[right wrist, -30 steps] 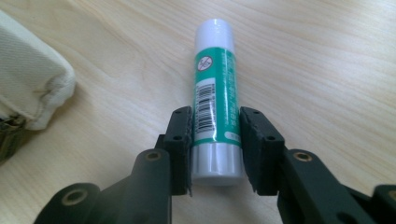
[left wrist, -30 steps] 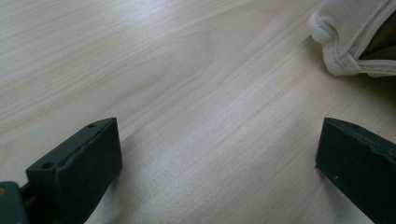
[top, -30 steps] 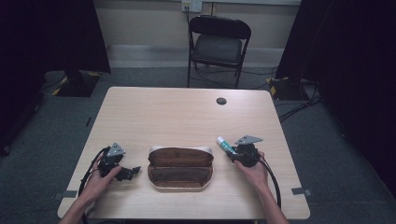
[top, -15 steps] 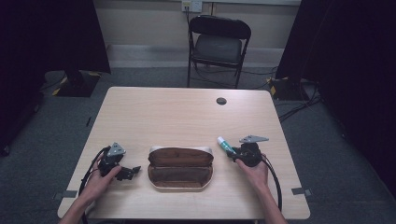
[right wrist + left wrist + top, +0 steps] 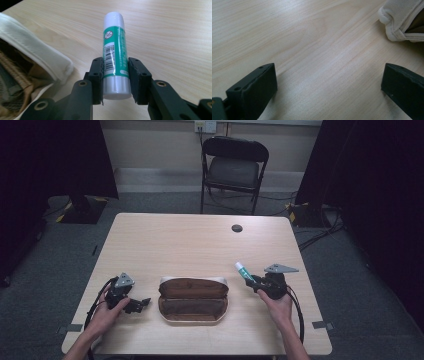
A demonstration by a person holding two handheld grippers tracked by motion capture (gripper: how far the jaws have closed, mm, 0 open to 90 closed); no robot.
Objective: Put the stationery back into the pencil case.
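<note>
Table (image 5: 200,245) carries an open pencil case (image 5: 193,299) near the front edge, lid flap up. Likely step: glue stick (image 5: 114,50) into the case; swing it over the open cavity, lower, then release. Right gripper (image 5: 256,282), right of the case, clamps the stick mid-body. Left gripper (image 5: 141,302) rests left of the case, jaws wide apart, empty.

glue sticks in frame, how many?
1. The glue stick is clamped in the right gripper, just right of the open pencil case. More could be hidden inside the case; its contents are not clear.
</note>
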